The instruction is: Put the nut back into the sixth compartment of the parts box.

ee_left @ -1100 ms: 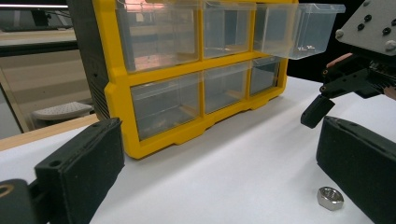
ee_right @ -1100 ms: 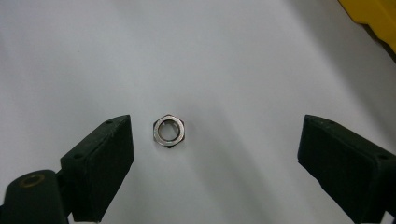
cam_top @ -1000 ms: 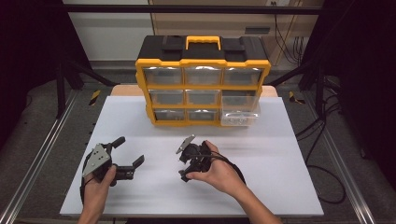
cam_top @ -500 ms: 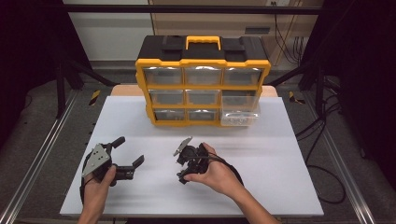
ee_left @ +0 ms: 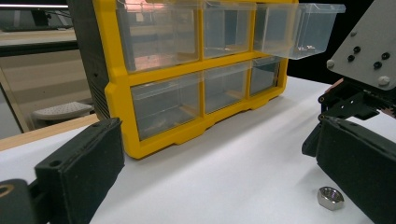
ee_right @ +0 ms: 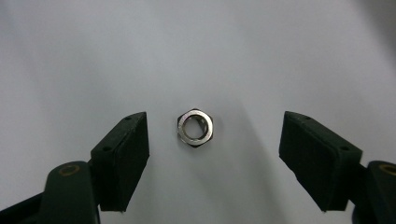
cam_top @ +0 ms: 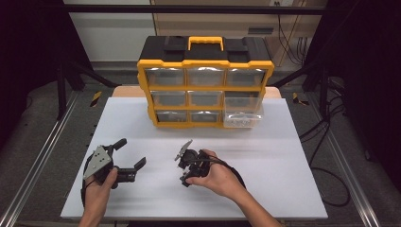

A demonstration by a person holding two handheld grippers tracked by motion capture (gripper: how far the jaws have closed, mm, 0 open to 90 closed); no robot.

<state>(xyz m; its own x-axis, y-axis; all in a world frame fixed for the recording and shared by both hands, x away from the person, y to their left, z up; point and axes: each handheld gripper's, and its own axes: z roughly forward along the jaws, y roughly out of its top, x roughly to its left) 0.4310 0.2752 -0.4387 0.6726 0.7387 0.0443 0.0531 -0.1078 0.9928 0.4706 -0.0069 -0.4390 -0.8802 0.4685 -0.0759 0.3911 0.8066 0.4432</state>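
Note:
A small steel hex nut (ee_right: 196, 127) lies flat on the white table top (cam_top: 283, 156). My right gripper (ee_right: 214, 140) points straight down over it. Its jaws have just been closing, and the nut sits between them with a gap on both sides. In the high view the right gripper (cam_top: 186, 176) is near the table's middle front, in the person's right hand. My left gripper (cam_top: 131, 152) rests open at the front left, aimed at the organiser. From the left gripper view the nut (ee_left: 330, 198) shows just past my right jaw, below the right gripper's grey plate (ee_left: 369, 51).
A yellow and black drawer organiser (cam_top: 205, 80) stands at the back of the table. Its clear drawer (cam_top: 242, 113) at the right of the middle row is pulled out. Dark frame rails run along both sides of the table.
The right hand and its gripper have shifted slightly over the same spot on the table. The left hand has kept still.

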